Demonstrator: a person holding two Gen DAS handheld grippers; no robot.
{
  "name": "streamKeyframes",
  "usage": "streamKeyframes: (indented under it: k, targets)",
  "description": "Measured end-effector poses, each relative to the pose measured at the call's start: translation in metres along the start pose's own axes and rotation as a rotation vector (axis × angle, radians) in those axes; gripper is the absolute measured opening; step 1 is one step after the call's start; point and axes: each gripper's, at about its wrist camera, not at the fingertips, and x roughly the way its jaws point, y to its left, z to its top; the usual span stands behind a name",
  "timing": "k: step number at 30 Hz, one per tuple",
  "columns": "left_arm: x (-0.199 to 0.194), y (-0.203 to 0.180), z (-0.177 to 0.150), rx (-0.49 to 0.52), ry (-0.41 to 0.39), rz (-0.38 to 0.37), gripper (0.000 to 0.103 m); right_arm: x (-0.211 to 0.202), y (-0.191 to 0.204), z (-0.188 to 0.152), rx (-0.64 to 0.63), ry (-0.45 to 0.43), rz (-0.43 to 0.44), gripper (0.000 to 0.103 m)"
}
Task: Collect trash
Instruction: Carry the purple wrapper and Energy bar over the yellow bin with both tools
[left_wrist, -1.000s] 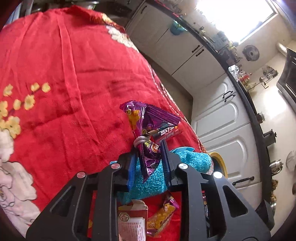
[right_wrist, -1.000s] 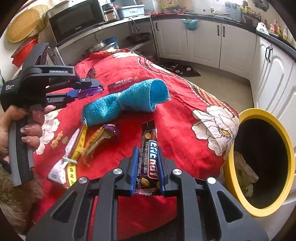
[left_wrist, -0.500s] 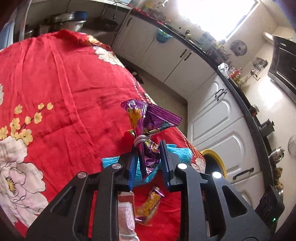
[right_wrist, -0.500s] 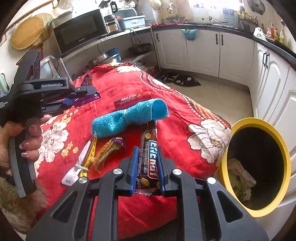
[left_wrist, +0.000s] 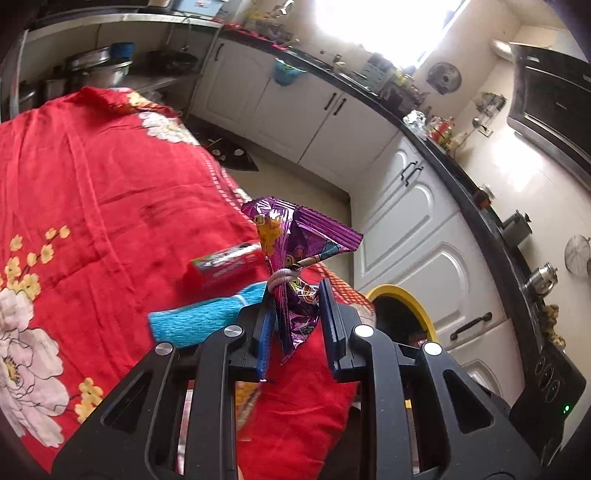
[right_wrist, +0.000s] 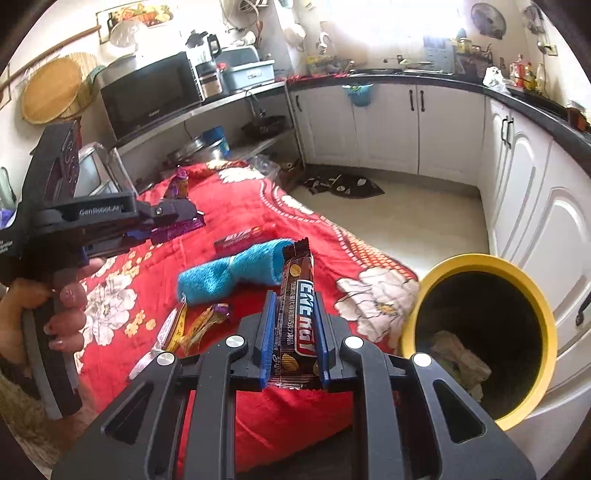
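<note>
Above the red flowered cloth that covers the counter, both tongs are raised clear of the surface and angled downward, each closed on a piece of trash. The left tongs have their blue pads nearly together, pinching the lower end of a purple snack wrapper; the wrapper stands upright above the pads and fans out at its top. In the right wrist view the left tongs appear at the left side, carried by a hand wrapped round the grey handle, fingers curled, the tool roughly level over the cloth. The right tongs are likewise almost closed, clamping a brown bar wrapper with white lettering that runs lengthwise between the pads and projects forward past them.

On the cloth lie a rolled blue towel, a red packet just behind it, a yellow and purple wrapper near the front edge, and a yellow tape-like strip beside that. A further purple item stands near the far end of the cloth. A yellow-rimmed bin stands on the floor just beside the cloth's right edge, dark inside, with crumpled material at its bottom.

The room is a kitchen: white cabinets under a black worktop, a microwave on a shelf at the left, a dark mat on the pale floor, and strong light from a window
</note>
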Motion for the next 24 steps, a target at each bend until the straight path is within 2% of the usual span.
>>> streamKeyframes:
  k: [24]
  targets:
    - [0.009, -0.084, -0.006, 0.16, -0.004, -0.073, 0.017, -0.057, -0.061, 0.005, 0.107, -0.135, -0.115, 0.018]
